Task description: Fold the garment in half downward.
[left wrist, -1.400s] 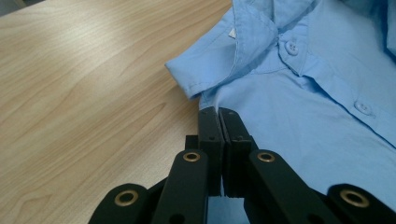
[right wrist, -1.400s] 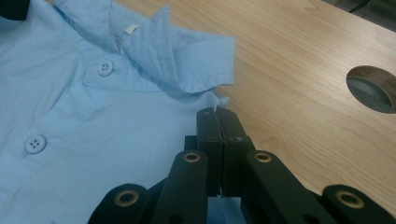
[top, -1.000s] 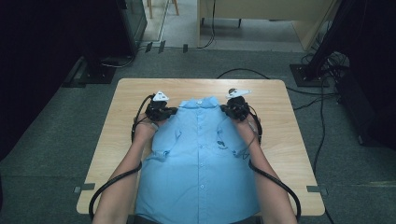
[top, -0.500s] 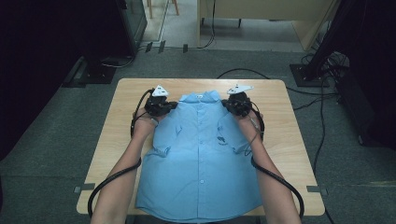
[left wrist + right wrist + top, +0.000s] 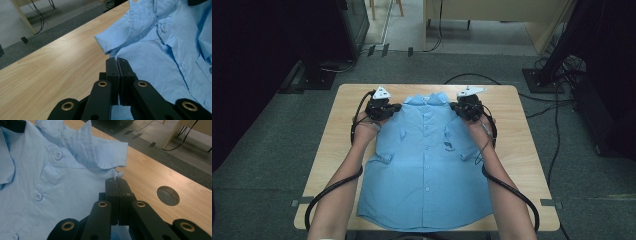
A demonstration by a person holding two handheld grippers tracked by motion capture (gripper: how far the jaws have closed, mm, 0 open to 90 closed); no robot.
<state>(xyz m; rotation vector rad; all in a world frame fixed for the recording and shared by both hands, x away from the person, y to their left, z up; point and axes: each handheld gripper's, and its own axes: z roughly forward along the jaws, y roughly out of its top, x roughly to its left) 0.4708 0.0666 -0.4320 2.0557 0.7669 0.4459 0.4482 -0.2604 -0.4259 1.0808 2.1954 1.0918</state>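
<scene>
A light blue button-up shirt (image 5: pixel 427 165) lies front up on the wooden table (image 5: pixel 337 140), collar (image 5: pixel 428 99) toward the far edge. My left gripper (image 5: pixel 395 106) is shut on the shirt's left shoulder, and my right gripper (image 5: pixel 456 106) is shut on the other shoulder. In the left gripper view the black jaws meet at the left gripper's tip (image 5: pixel 116 60) with blue cloth pinched between them, just below the collar point (image 5: pixel 110 41). In the right gripper view the right gripper (image 5: pixel 116 180) pinches a fold of cloth under the collar (image 5: pixel 100 150).
A round cable hole (image 5: pixel 168 195) sits in the tabletop to the right of the shirt. Black cables (image 5: pixel 557 125) run over the grey carpet at the right, beside a dark stand (image 5: pixel 542 80). Pale wooden furniture (image 5: pixel 492 20) stands beyond the table.
Both hands have moved toward the far edge and lifted a little, drawing the shirt with them. Its hem, which hung over the near edge, now lies on the table.
</scene>
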